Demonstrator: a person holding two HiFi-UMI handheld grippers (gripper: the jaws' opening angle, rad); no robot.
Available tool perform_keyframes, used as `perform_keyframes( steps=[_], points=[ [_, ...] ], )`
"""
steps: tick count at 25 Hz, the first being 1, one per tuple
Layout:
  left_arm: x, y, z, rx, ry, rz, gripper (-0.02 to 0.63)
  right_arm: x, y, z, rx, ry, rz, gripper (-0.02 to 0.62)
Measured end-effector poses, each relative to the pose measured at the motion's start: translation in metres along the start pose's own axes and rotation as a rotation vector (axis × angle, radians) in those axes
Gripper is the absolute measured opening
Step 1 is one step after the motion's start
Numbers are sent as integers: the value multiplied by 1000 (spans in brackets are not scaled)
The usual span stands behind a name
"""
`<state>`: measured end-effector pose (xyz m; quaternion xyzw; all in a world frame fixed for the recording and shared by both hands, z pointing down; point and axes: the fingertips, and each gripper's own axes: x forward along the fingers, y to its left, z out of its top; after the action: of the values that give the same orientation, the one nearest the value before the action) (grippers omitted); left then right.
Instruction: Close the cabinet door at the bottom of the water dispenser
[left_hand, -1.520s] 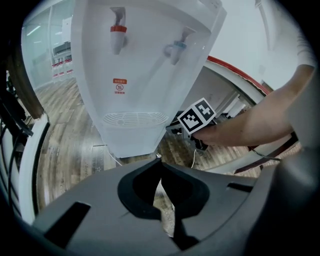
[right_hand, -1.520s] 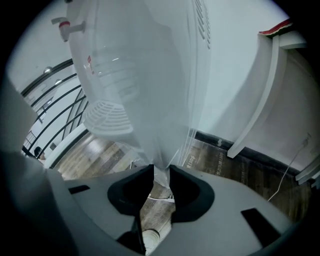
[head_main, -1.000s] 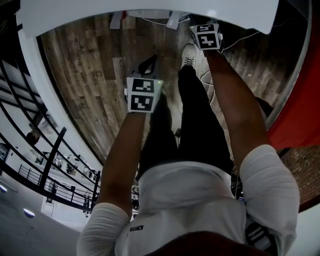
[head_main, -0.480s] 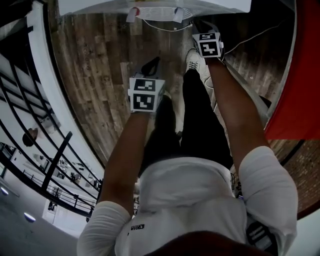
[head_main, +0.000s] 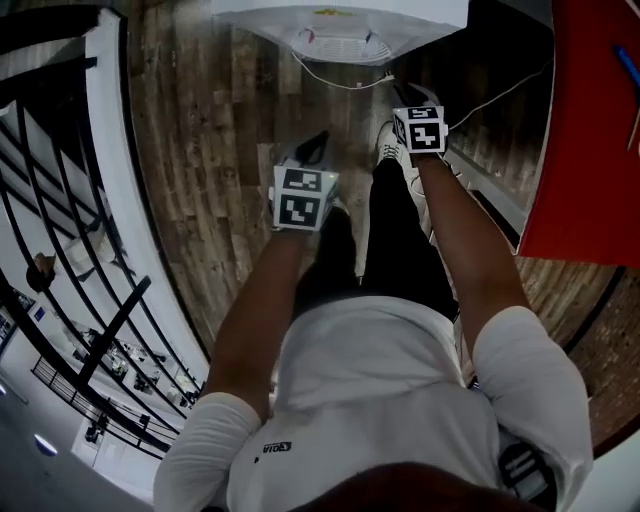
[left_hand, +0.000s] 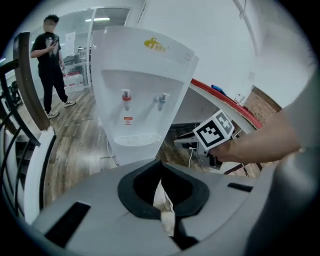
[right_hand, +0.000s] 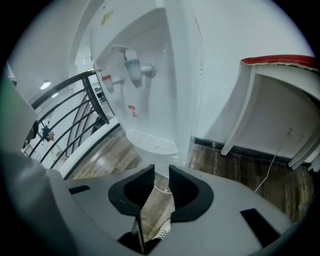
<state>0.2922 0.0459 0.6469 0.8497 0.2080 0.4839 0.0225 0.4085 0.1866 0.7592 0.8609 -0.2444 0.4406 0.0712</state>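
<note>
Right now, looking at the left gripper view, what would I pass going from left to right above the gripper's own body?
standing person → water dispenser → marker cube → forearm

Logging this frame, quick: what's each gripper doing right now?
Left gripper: closed, holding nothing.
Right gripper: open, nothing between its jaws.

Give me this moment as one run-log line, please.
left claw: shut | right claw: open, empty | water dispenser: ahead, untouched | cabinet door: unseen
</note>
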Motion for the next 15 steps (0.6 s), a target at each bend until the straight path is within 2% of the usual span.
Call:
perform_keyframes(
  steps=[5, 15],
  points=[
    [-34, 3, 8, -2, -45, 14, -5, -51, 27, 26, 78, -55, 62, 102],
    [-142, -23, 23, 90, -165, -44, -5, -173, 125, 68, 195, -154, 245, 101]
  ],
)
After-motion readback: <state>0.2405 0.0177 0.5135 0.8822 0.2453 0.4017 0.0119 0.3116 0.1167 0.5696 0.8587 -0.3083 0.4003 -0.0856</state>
